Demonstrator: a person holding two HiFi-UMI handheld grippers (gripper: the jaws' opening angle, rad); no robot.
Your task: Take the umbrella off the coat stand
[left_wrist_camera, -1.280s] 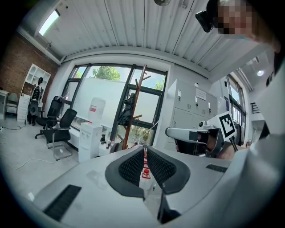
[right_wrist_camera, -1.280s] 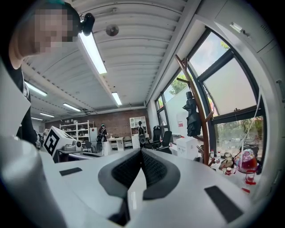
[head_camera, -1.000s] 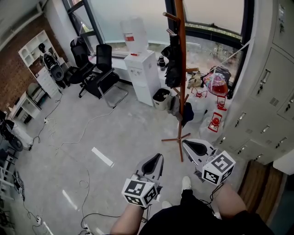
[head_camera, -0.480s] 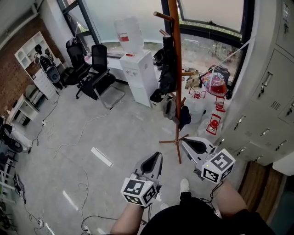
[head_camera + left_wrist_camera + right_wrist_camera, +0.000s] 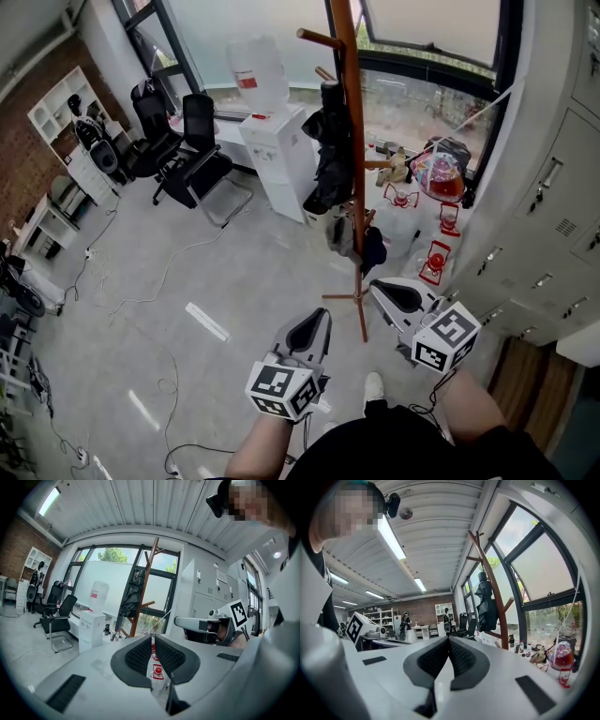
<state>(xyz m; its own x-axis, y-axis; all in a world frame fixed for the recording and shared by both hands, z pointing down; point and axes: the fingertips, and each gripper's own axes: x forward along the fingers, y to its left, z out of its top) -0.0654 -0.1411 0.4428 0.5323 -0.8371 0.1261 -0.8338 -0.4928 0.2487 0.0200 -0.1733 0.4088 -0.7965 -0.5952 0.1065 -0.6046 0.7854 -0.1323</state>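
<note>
The brown wooden coat stand [image 5: 349,141] rises by the window, and a folded black umbrella [image 5: 330,150] hangs from a peg on its left side. A dark cloth [image 5: 373,248] hangs lower on the pole. My left gripper [image 5: 323,323] and right gripper [image 5: 380,291] are held side by side short of the stand's feet, both shut and empty. In the left gripper view the umbrella [image 5: 131,597] hangs on the stand [image 5: 143,592] beyond my shut left gripper [image 5: 153,644]. In the right gripper view the umbrella [image 5: 486,604] is right of my right gripper [image 5: 449,646].
A white water dispenser [image 5: 277,150] stands left of the stand, with black office chairs [image 5: 192,155] further left. Grey lockers [image 5: 553,187] line the right side. Red items [image 5: 436,258] and bags lie under the window. Cables trail over the floor [image 5: 187,281].
Both grippers and the head view have come closer to the coat stand, which now looms larger and nearer. Both pairs of jaws have stayed shut.
</note>
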